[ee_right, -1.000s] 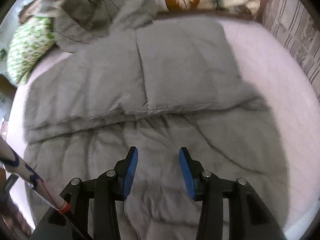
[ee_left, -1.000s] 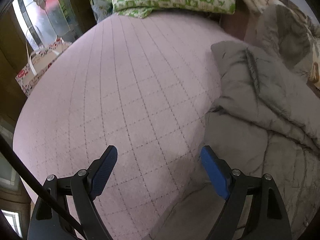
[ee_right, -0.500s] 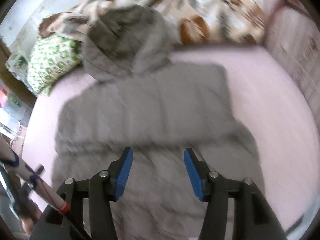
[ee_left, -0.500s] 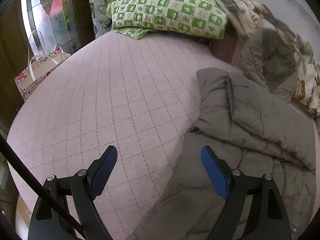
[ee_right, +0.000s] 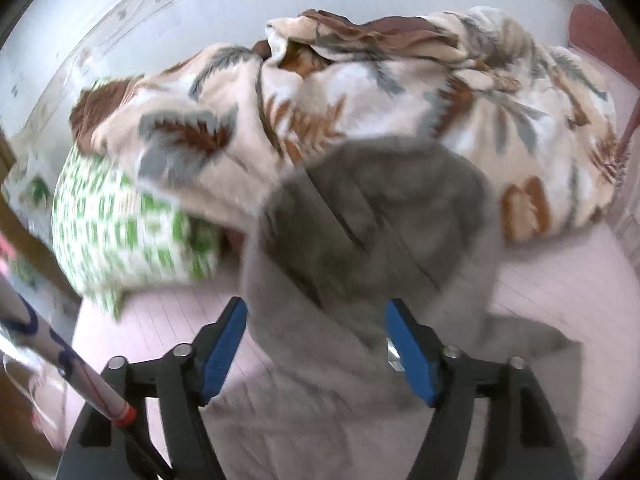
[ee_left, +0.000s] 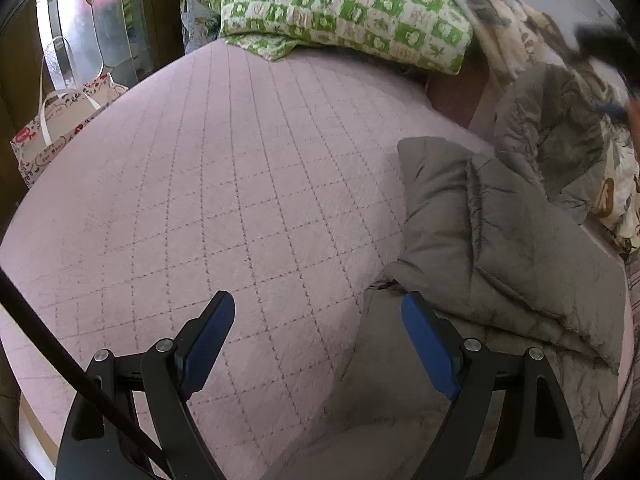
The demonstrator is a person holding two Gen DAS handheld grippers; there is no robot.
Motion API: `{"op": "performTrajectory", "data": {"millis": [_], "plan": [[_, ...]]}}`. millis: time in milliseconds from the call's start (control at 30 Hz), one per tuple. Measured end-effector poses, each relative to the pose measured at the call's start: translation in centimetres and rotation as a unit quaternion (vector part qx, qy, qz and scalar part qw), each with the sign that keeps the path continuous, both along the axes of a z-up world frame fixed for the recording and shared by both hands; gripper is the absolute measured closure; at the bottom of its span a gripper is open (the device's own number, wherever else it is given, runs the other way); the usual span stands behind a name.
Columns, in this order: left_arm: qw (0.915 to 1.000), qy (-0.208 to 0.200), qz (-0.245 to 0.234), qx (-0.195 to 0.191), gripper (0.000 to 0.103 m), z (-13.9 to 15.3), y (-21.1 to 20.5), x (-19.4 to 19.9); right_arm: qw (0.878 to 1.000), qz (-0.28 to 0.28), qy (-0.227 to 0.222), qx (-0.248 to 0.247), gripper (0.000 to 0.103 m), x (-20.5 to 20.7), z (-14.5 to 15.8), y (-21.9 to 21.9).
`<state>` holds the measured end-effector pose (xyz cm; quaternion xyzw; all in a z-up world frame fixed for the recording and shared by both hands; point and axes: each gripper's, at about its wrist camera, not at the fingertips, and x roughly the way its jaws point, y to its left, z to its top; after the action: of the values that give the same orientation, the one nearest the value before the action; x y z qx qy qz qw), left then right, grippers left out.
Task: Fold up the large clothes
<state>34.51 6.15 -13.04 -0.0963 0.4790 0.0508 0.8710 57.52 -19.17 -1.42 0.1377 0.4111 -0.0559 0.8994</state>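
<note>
Left gripper (ee_left: 318,344) is hovering spread and empty over the bed (ee_left: 224,184); right gripper (ee_right: 316,350) is gaping, straddling the hood. Jacket (ee_left: 508,248) is lying at right: soft, puffy, light, slippery. Best pinching 1 hem or cuff edge.

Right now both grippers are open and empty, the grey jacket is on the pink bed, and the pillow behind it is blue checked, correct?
One thing is off: the pillow is green and white checked, not blue, as the left wrist view shows. The rest holds: left gripper and right gripper are open and empty, and the grey jacket lies on the pink bed.
</note>
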Motion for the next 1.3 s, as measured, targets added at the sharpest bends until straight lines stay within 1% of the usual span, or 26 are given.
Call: {"op": "performTrajectory", "data": {"millis": [133, 267, 333, 367, 400, 433, 467, 500, 533, 600, 633, 733, 867, 967, 1033, 1100, 1133, 1167, 1233, 1300], "plan": [[0.9999, 0.013, -0.005, -0.003, 0.018, -0.9, -0.2, 0.7, 1.000, -0.006, -0.005, -0.016, 0.019, 4.3, -0.4, 2.0], [0.9998, 0.018, -0.007, -0.004, 0.018, -1.3, -0.1, 0.9, 1.000, -0.014, 0.006, -0.027, 0.019, 7.6, -2.1, 3.4], [0.9997, 0.020, -0.005, -0.009, 0.018, -1.5, 0.1, 0.9, 0.999, -0.022, 0.011, -0.044, 0.019, 8.4, -3.2, 3.7], [0.9997, 0.021, -0.004, -0.010, 0.018, -1.5, 0.2, 1.0, 0.998, -0.027, 0.016, -0.061, 0.019, 8.8, -3.7, 3.9], [0.9997, 0.023, -0.004, -0.009, 0.018, -1.6, 0.2, 1.1, 0.997, -0.029, 0.020, -0.073, 0.032, 9.1, -4.2, 4.0], [0.9997, 0.019, -0.004, -0.011, 0.018, -1.6, 0.2, 1.1, 0.996, -0.028, 0.025, -0.079, 0.050, 9.2, -4.6, 4.1], [0.9998, 0.019, -0.003, -0.010, 0.018, -1.5, 0.3, 1.2, 0.997, -0.020, 0.035, -0.070, 0.091, 9.2, -5.0, 4.0], [0.9998, 0.018, -0.002, -0.011, 0.018, -1.5, 0.4, 1.3, 0.997, -0.016, 0.045, -0.061, 0.092, 9.0, -5.2, 3.9], [0.9998, 0.016, -0.001, -0.012, 0.018, -1.3, 0.5, 1.2, 0.997, -0.017, 0.043, -0.065, 0.092, 8.6, -5.0, 3.9], [0.9998, 0.012, 0.002, -0.014, 0.018, -1.0, 0.8, 1.0, 0.996, -0.013, 0.032, -0.085, 0.093, 6.7, -3.7, 4.1], [0.9998, 0.010, 0.004, -0.016, 0.018, -0.8, 1.0, 0.9, 0.996, -0.009, 0.030, -0.086, 0.093, 5.8, -3.1, 4.1], [0.9995, 0.007, 0.011, -0.030, 0.018, -0.4, 1.8, 0.4, 0.996, 0.007, 0.021, -0.090, 0.094, 1.5, -1.0, 4.0], [0.9992, -0.002, 0.018, -0.034, 0.018, 0.2, 2.6, -0.2, 0.996, 0.034, 0.003, -0.083, 0.095, -7.0, 1.8, 3.9], [0.9992, -0.008, 0.025, -0.031, 0.018, 0.6, 3.1, -0.6, 0.997, 0.046, -0.005, -0.064, 0.095, -14.1, 2.2, 3.6], [0.9990, -0.009, 0.028, -0.035, 0.018, 0.6, 3.5, -0.7, 0.997, 0.050, -0.003, -0.053, 0.095, -18.5, 1.2, 3.8], [0.9988, -0.009, 0.033, -0.034, 0.018, 0.6, 3.6, -0.8, 0.998, 0.052, 0.007, -0.034, 0.095, -22.2, -1.0, 4.1], [0.9988, -0.009, 0.035, -0.033, 0.018, 0.6, 3.8, -0.9, 0.998, 0.049, 0.016, -0.022, 0.095, -23.8, -2.6, 4.3], [0.9987, -0.010, 0.038, -0.032, 0.018, 0.6, 3.9, -0.9, 0.998, 0.046, 0.029, -0.010, 0.095, -24.8, -4.2, 4.4], [0.9986, -0.011, 0.043, -0.029, 0.018, 0.7, 4.2, -1.2, 0.997, 0.039, 0.060, 0.025, 0.095, -26.2, -8.5, 4.6], [0.9985, -0.018, 0.049, -0.016, 0.018, 0.8, 4.3, -1.5, 0.996, 0.032, 0.071, 0.033, 0.095, -26.4, -11.2, 4.7]]}}
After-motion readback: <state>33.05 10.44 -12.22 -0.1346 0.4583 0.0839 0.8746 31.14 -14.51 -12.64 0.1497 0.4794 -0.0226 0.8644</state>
